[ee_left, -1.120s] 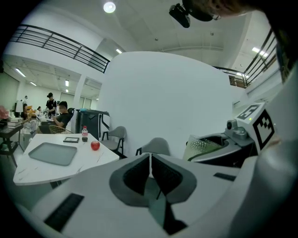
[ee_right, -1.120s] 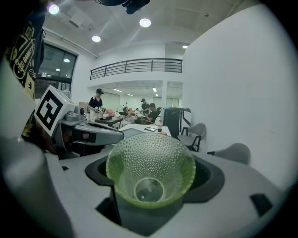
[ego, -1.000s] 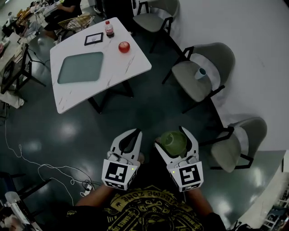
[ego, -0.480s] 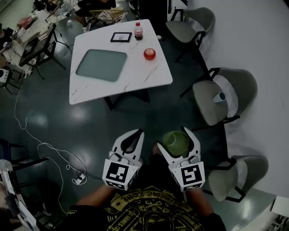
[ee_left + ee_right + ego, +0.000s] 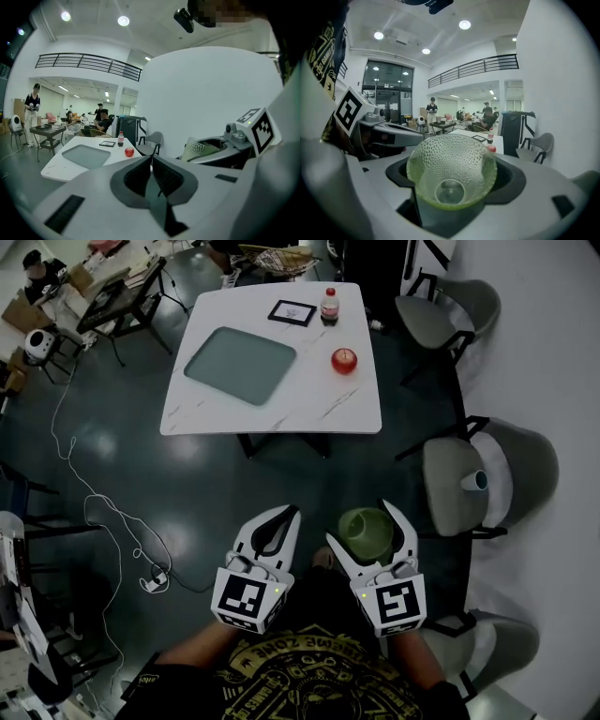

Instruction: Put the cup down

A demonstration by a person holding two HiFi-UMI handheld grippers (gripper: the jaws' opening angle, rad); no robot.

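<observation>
Right gripper: fingers spread wide around a green dimpled glass cup, pressing on it from both sides. The cup sits well inside the fingers, off any surface, over the dark floor close in front of the person's body. In the right gripper view the cup fills the space between the fingers of the right gripper. Its open mouth faces the camera and the round base shows through the glass.

Left gripper: just beside the right one, at about the same height. Fingers together, tips meeting, nothing between them. The left gripper view confirms this, with the two dark pads of the left gripper touching along a closed seam.

White marbled tabletop: ahead of both grippers, well apart from the cup. On it:
- a grey-green tray toward the left side
- a red apple near the right edge
- a cola bottle with a red cap at the far edge
- a small black-framed card just beside the bottle

Grey chair: to the right of the tabletop, with a small white cup lying on its seat. More chairs are further round.

A white cable trails across the floor at left.
</observation>
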